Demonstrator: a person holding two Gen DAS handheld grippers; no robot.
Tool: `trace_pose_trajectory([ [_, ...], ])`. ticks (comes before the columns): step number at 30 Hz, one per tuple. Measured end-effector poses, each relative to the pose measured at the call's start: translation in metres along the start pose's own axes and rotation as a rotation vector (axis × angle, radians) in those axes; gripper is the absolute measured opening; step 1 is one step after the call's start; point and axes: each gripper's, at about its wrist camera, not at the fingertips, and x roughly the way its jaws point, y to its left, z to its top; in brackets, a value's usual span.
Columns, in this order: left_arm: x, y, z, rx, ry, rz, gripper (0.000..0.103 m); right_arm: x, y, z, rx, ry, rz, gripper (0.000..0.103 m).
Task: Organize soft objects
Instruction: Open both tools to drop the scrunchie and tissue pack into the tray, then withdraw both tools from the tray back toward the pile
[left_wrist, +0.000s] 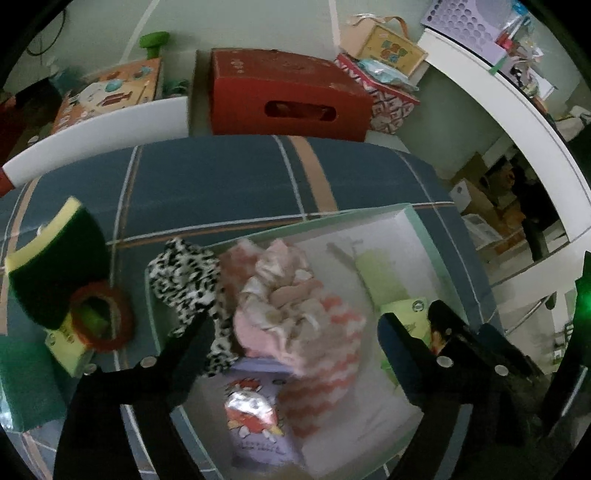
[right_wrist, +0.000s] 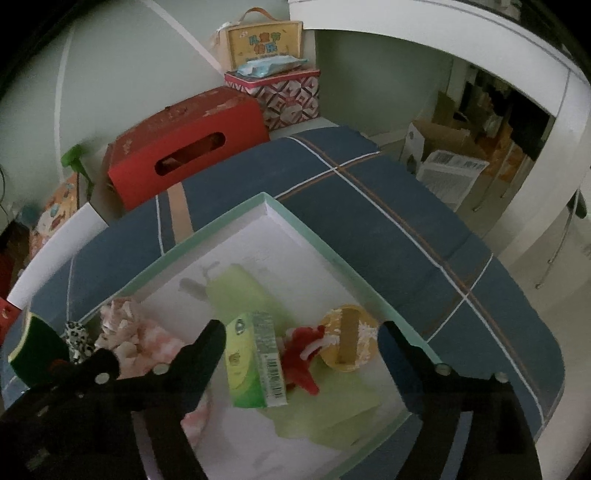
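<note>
Below both claws lies a shallow white box with a mint-green rim (right_wrist: 321, 240), set on a blue plaid cloth (right_wrist: 388, 206) that covers the surface under it. The left claw (left_wrist: 295, 325) stands wide open over the left part of the box, nothing pinched between its fingers; a pile of soft things sits right under the gap: a pink and cream bundle of cloth (left_wrist: 280, 291), a pink-and-white zigzag piece (left_wrist: 328, 354) beneath it, and a black-and-white spotted fabric (left_wrist: 184, 277) draped across the box's left rim. A purple cartoon-printed packet (left_wrist: 255, 413) lies in the box's near corner.

The right claw (right_wrist: 301, 332) is likewise spread wide and grips nothing. Between and just beyond its fingers, inside the box, lie a green tissue pack (right_wrist: 255, 362), a red-and-white plush item (right_wrist: 306, 354) and a round yellow soft object (right_wrist: 347, 339), all resting on a pale green cloth (right_wrist: 325, 410).

Outside the box, on the plaid cloth to the left, a green and yellow sponge (left_wrist: 51, 258) stands beside a red ring (left_wrist: 103, 317). Behind, a red cardboard box (left_wrist: 288, 92) sits against the wall.
</note>
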Motion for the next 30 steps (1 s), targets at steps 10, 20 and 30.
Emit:
trace_pose_trajectory([
  [10,-0.032,0.036,-0.012,-0.049,-0.047,0.109,0.096,-0.006,0.004,0.000,-0.008,-0.005,-0.005,0.099],
  [20,-0.086,0.097,-0.023,-0.160,-0.105,0.231,0.096,-0.028,0.060,-0.008,-0.112,-0.029,0.079,0.099],
  [30,-0.151,0.188,-0.050,-0.363,-0.193,0.389,0.096,-0.048,0.133,-0.032,-0.232,-0.025,0.226,0.099],
])
